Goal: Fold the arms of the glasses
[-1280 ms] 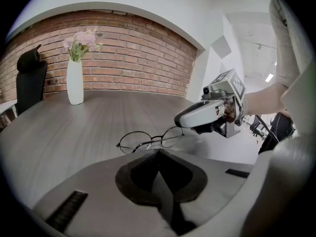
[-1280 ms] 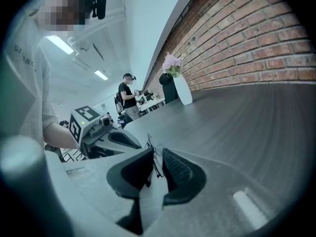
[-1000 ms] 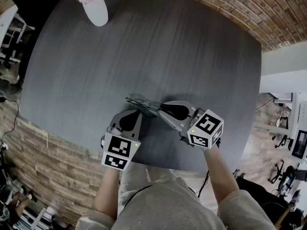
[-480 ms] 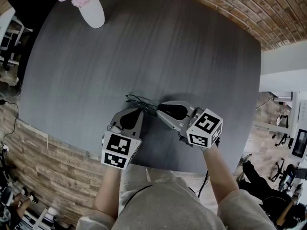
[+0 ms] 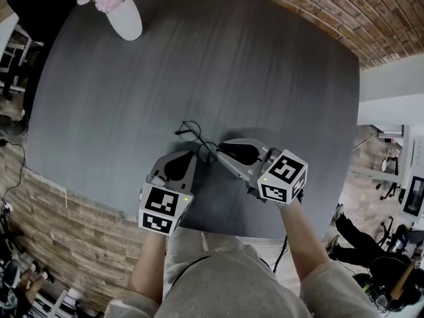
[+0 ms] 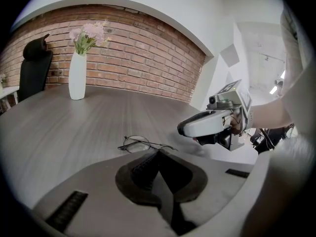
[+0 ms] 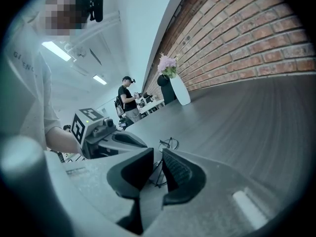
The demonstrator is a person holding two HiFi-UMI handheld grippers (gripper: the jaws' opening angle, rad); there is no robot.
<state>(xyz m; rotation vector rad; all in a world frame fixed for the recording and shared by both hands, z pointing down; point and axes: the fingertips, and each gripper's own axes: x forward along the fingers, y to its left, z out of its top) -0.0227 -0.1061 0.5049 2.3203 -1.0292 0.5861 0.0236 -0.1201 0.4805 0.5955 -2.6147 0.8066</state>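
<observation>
Lying by the surface's (image 5: 232, 65) near edge, the glasses (image 5: 192, 133) sit just past both tips. The right hand-held gripper (image 5: 218, 148) is narrow, a thin arm in its gap. The left hand-held gripper (image 5: 193, 156) is pinched together.

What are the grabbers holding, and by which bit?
The left gripper, jaws shut, seems to pinch the glasses by the thin wire beside a lens. The right gripper has a thin part of them between its open jaws, not squeezed.
</observation>
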